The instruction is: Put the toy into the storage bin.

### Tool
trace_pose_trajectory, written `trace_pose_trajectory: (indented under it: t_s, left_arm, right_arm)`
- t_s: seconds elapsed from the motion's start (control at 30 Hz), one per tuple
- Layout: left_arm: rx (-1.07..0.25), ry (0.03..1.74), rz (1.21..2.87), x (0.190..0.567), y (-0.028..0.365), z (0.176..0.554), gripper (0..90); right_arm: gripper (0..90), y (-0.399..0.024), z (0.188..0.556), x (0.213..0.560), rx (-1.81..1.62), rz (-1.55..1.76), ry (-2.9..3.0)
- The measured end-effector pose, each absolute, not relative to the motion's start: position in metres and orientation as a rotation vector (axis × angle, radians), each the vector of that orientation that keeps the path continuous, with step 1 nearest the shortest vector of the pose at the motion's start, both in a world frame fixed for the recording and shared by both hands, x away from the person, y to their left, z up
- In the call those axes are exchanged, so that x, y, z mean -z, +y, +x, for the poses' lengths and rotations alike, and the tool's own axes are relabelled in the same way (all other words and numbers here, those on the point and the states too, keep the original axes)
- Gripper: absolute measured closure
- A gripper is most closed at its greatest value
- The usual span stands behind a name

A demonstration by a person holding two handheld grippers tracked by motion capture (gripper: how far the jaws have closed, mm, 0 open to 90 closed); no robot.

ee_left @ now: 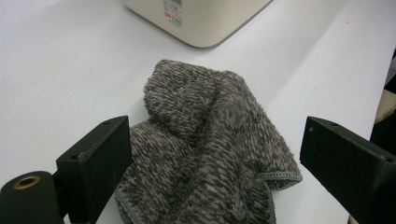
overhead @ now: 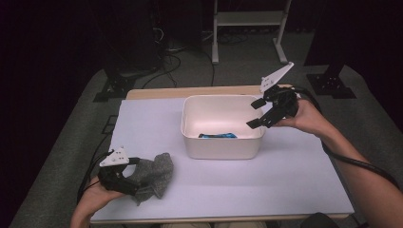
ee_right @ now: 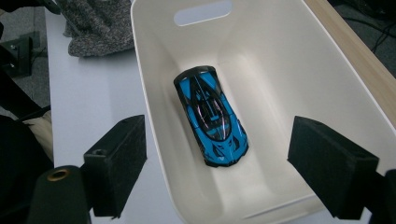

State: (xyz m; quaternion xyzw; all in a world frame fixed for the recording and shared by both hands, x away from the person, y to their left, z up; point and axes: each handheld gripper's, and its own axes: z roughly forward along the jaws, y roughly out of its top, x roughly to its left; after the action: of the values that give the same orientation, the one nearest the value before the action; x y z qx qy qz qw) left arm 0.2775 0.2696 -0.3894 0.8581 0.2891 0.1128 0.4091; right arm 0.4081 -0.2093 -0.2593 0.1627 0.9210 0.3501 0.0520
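Grey towelling lies bunched near the table's front left corner: the cloth, with my left gripper spread wide just over it, one jaw at each side, gripping nothing. Farther back, at the middle of the table toward its far edge, stands the white tub with the blue toy car flat on its floor. My right gripper hangs over the tub's right rim, jaws wide apart and empty.
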Motion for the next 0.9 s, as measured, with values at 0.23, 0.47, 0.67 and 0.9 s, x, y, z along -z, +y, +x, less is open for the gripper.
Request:
trace_pose_trajectory:
  t_s: [0.23, 0.47, 0.67, 0.9]
  left_arm:
    - [-0.283, 0.723, 2.163, 0.390, 0.268, 0.278, 8.3]
    - [-0.304, 0.724, 2.158, 0.392, 0.266, 0.278, 8.3]
    - [-0.300, 0.728, 2.163, 0.393, 0.266, 0.279, 8.3]
    - [-0.304, 0.725, 2.166, 0.393, 0.266, 0.279, 8.3]
  right_arm:
    - [18.2, -0.229, 0.400, 0.262, -1.073, 0.543, 2.773]
    - [18.1, -0.249, 0.392, 0.269, -1.091, 0.605, 2.751]
    - [18.1, -0.263, 0.386, 0.278, -1.099, 0.656, 2.742]
    - [17.7, -0.274, 0.379, 0.289, -1.109, 0.696, 2.733]
